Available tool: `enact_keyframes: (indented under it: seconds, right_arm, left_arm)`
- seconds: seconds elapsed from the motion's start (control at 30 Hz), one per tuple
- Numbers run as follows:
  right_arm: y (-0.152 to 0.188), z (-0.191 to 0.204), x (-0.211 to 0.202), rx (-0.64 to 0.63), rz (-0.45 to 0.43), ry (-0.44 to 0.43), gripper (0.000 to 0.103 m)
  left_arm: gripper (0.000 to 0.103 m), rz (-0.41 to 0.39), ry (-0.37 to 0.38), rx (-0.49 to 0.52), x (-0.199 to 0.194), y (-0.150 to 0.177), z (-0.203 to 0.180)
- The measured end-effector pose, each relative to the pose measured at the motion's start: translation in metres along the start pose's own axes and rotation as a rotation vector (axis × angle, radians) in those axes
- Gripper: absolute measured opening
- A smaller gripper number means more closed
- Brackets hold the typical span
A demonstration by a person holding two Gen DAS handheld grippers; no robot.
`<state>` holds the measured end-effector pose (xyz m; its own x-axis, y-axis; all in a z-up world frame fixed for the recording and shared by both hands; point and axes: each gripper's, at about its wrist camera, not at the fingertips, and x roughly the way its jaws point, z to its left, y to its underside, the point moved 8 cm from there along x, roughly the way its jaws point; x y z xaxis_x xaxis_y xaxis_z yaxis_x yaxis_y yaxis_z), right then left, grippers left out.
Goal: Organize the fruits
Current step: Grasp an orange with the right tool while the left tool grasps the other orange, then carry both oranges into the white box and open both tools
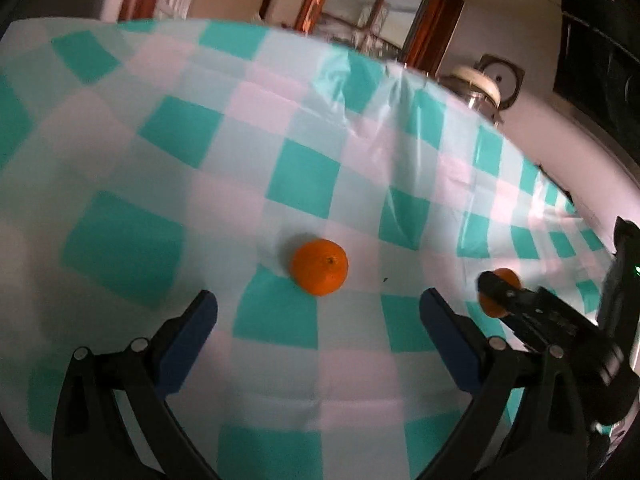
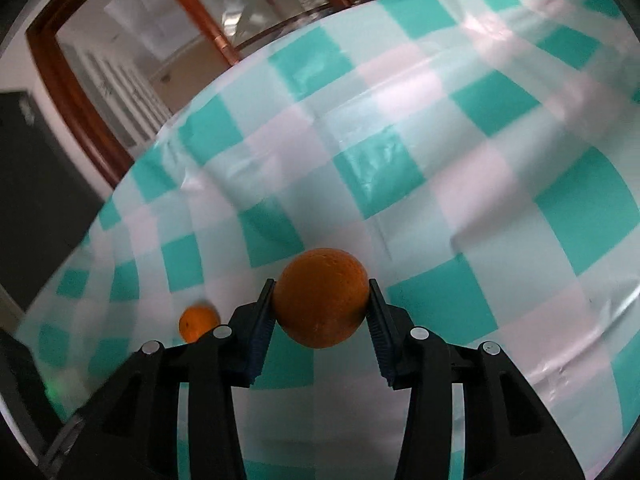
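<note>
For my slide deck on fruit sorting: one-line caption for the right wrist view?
Right hand-held gripper clamps an orange above the checked tablecloth; a second orange lies beyond.

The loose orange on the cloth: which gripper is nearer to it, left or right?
Left. The left gripper is open just short of the loose orange. The right gripper is off to one side, shut on another orange.

- Legible text, labels, brands, numbers, signs — none found in either wrist view.
- Background surfaces — too blurred to yield any lettering.
</note>
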<state>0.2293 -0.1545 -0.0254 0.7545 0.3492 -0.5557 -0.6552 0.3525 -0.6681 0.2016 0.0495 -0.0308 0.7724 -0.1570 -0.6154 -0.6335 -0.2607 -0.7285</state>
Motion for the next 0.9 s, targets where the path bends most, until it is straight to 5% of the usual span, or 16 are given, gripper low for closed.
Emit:
enact_keyframes:
  seconds: [0.17,0.33,0.37,0.47,0.73,0.9]
  right_arm:
    - [0.001,0.007,0.002,-0.031,-0.002,-0.006,0.044]
    - [0.001,0.008,0.003,-0.026,0.001,-0.011,0.044]
    - [0.002,0.009,0.004,-0.030,0.005,-0.014,0.044]
    - [0.002,0.009,0.004,-0.028,0.007,-0.017,0.044]
    - [0.001,0.005,0.003,-0.005,-0.006,-0.041,0.044]
    - [0.001,0.007,0.003,-0.007,-0.003,-0.048,0.044]
  left_arm:
    - [0.100,0.077,-0.121,0.086,0.039,-0.014,-0.006]
    - [0.058,0.173,-0.224,0.170,0.068,-0.012,-0.012]
    - [0.057,0.176,-0.235,0.170,0.069,-0.011,-0.011]
    - [0.042,0.168,-0.197,0.177,0.067,-0.010,-0.015]
    - [0.041,0.025,-0.098,0.023,0.007,-0.020,-0.007]
    - [0.041,-0.015,-0.056,-0.026,-0.058,0.029,0.002]
